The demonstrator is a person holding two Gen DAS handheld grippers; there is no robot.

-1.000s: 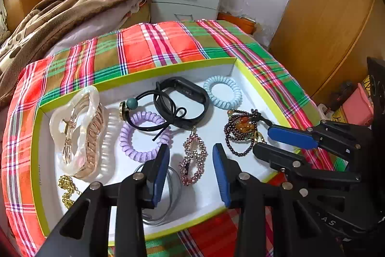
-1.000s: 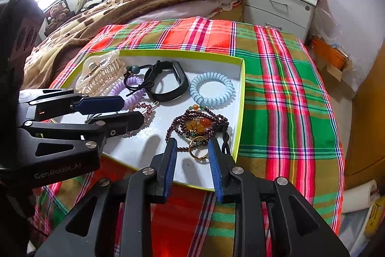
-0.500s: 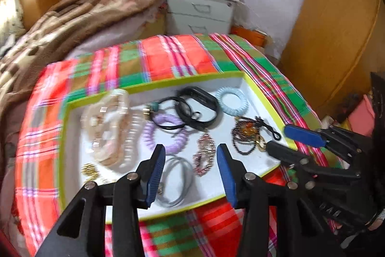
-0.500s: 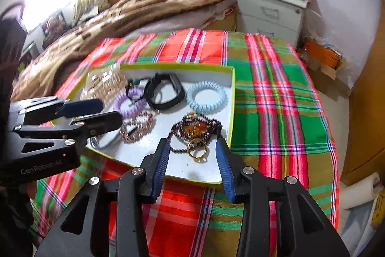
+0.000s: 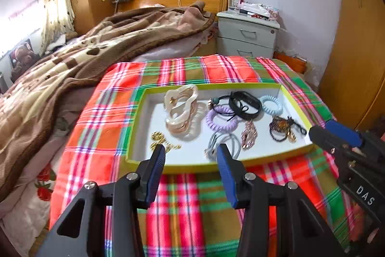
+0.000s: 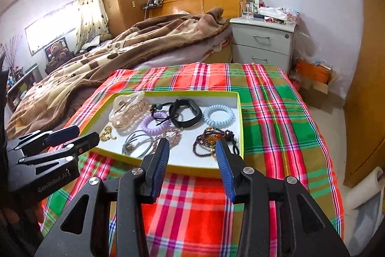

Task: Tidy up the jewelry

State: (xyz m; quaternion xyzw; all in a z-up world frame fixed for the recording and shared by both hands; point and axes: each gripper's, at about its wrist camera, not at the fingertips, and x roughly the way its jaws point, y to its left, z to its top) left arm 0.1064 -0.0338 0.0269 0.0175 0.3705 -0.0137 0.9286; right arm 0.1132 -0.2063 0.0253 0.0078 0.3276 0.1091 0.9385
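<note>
My left wrist camera looks forward over the left gripper, facing the tray and headboard from its near-left edge. My right wrist camera sits just beside it, facing likewise. Both share the tray, bed and nightstand.

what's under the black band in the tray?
The black band lies partly over a thin black cord tie, beside the purple coil. Whether anything else sits beneath it is hidden.
</note>
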